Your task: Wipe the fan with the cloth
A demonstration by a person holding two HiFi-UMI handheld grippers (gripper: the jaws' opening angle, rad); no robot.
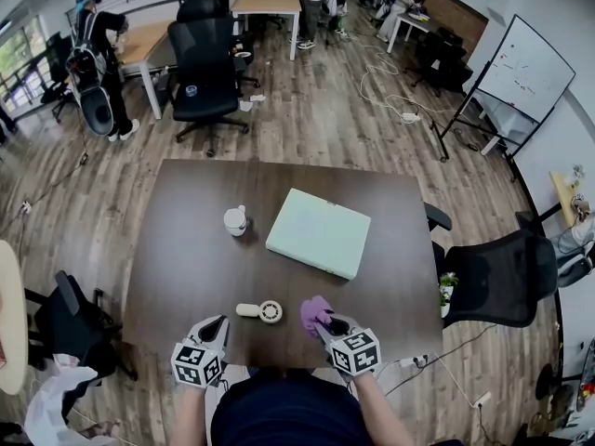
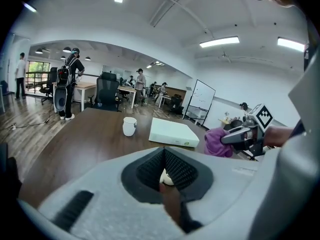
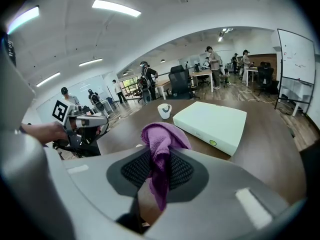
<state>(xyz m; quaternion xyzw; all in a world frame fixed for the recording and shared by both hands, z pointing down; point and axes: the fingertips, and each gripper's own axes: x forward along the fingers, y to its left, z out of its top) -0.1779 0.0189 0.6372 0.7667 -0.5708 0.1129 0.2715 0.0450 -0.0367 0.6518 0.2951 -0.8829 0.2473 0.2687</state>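
- Currently, left gripper (image 1: pixel 221 321): jaws closed together, pads meeting in its own view.
- A cream sliver of the fan (image 1: pixel 261 311) shows right at the pad seam. Can't tell whether it's pinched or lies just past the tips.
- Head view: the left tip sits just beside the fan's handle end, low over the table's near edge.
- Right gripper (image 1: pixel 325 325): jaws clamped on the purple cloth (image 1: pixel 314 311). The cloth bunches up above the pads and a tail hangs down between them.
- The cloth wad is just right of the fan's round head. Contact isn't clear.
- Fan: small, cream, handheld type, lying flat on the dark brown table (image 1: pixel 177 240). Its head is toward the right gripper, its handle toward the left one.
- Both grippers come in from the near edge, with the fan between their tips.
- Further out on the table: a white mug (image 1: pixel 235 219) stands upright, left of a pale green flat box (image 1: pixel 319 232). The two are near each other but apart, both well clear of the fan.
- Around the table: a black office chair (image 1: pixel 203 72) beyond the far edge, a second chair (image 1: pixel 502 282) at the right side, wood floor (image 1: pixel 335 110).
- Background: a whiteboard (image 1: pixel 526 68) at upper right, and a person with a backpack (image 1: pixel 98 59) standing at upper left by a desk (image 1: pixel 139 45).
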